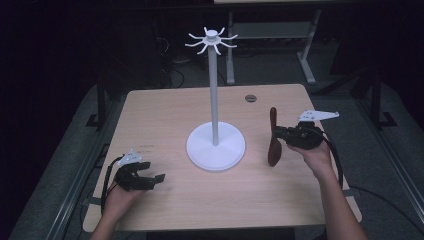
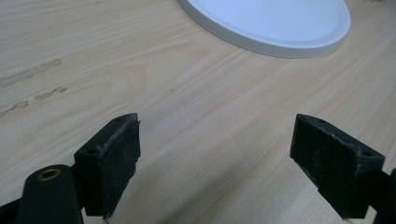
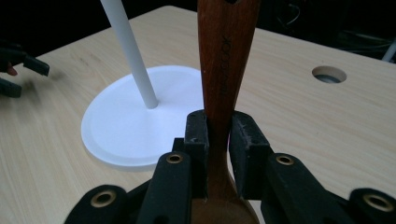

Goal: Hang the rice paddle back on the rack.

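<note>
- While the right gripper (image 1: 281, 134) is raised off the light wooden table (image 1: 165, 107), its two black jaws are clamped on the handle of a dark brown wooden spoon (image 1: 273, 136), pads pressing from both sides.
- Seen from the high view, that spoon stands nearly upright to the right of the white hook stand (image 1: 215, 92), handle end up and rounded bowl end down, close above the tabletop.
- Looking along the right gripper's jaws (image 3: 218, 135), the spoon's handle (image 3: 226, 56) rises straight out from between the pads, with the stand's thin white pole and round base (image 3: 126, 126) just beyond it to the left.
- Left of the stand's base and nearer the person, the left gripper (image 1: 155, 178) rests low over the table in the person's hand.
- Its jaws stand wide apart (image 2: 215, 154) with only bare wood grain between them; the rim of the stand's white base (image 2: 280, 42) lies ahead of them.
- At the stand's top, a ring of short white curved hooks (image 1: 211, 40) spreads outward, well above both grippers.
- Beyond the spoon, a small round hole (image 1: 250, 98) sits in the table near its far edge.
</note>
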